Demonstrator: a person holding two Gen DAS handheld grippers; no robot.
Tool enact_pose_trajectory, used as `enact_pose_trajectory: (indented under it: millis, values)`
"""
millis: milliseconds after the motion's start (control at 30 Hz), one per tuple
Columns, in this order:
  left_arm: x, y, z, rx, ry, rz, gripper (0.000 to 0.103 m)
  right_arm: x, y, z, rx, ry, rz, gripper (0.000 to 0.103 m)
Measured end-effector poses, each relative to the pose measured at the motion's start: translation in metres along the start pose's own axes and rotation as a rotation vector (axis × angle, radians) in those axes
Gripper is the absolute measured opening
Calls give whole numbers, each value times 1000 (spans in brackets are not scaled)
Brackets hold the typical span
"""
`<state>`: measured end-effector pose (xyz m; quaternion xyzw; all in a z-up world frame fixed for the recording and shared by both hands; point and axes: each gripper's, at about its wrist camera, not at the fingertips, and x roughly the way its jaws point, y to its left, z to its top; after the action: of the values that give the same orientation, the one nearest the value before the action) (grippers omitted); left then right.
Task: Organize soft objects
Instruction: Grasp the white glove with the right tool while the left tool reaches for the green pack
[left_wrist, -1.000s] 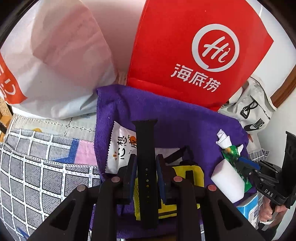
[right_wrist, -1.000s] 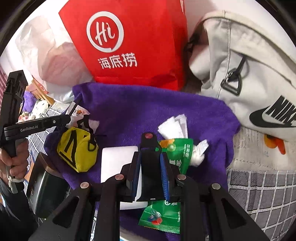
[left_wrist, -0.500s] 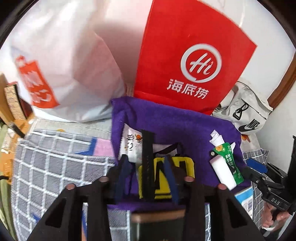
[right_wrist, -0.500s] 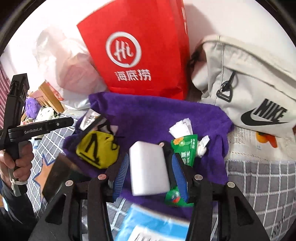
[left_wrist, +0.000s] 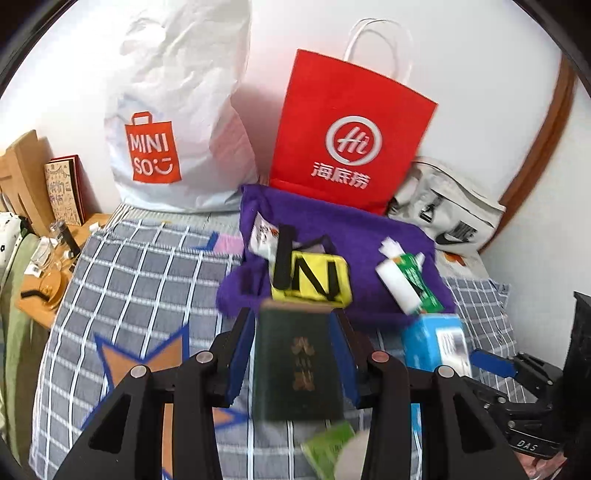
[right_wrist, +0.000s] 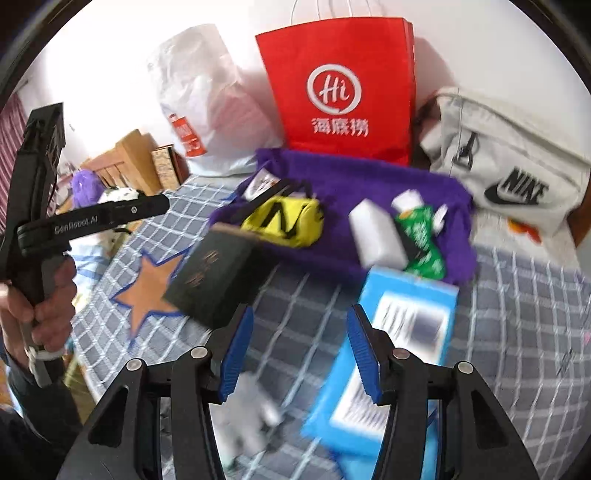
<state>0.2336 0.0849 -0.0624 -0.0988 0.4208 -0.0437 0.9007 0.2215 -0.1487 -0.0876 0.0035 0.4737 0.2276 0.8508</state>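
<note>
Left gripper, lower centre of the left wrist view, stands part open with a dark green booklet framed between its blue pads. Whether the pads press it or it just lies on the bed below, cannot tell; in the right wrist view that booklet looks flat on the checked bedspread, so probably not held.

Right gripper, lower centre of its view: jaws opening, nothing between them, only bedspread behind. A blue box sits just right of its right finger.

Soft items are gathered on the purple towel, centre of the frame: yellow pouch with a black strap across it, a snack packet at the towel's upper left corner, a white sponge block touching a green tissue pack on the right. Behind stand the red paper bag, the white Miniso bag and a grey Nike bag.

Risks, my read:
- Heavy motion blur low in both views, so a next grasp could land off target.
- Booklet and box are stiff; grabbing them as soft would be a mis-sort.
- Items sit close to the towel's near edge; dragging the towel could spill sponge and tissue pack.
- The strap lies loose and could snag a finger, pulling the pouch along.
</note>
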Motion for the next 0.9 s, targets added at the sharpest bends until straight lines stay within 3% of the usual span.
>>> enact_pose_trajectory:
  millis: [267, 567, 700, 900]
  values:
    - [-40, -5, -43, 9, -16, -3, 43, -27, 29, -45, 8, -10, 25, 53]
    - [-59, -2, -82, 2, -34, 2, 43, -47, 47, -78, -1, -52, 24, 59]
    - [-60, 9, -98, -15, -28, 0, 43, -45, 54, -89, -27, -78, 29, 68]
    - [-55, 27, -118, -54, -8, 23, 43, -22, 67, -92, -79, -54, 36, 68]
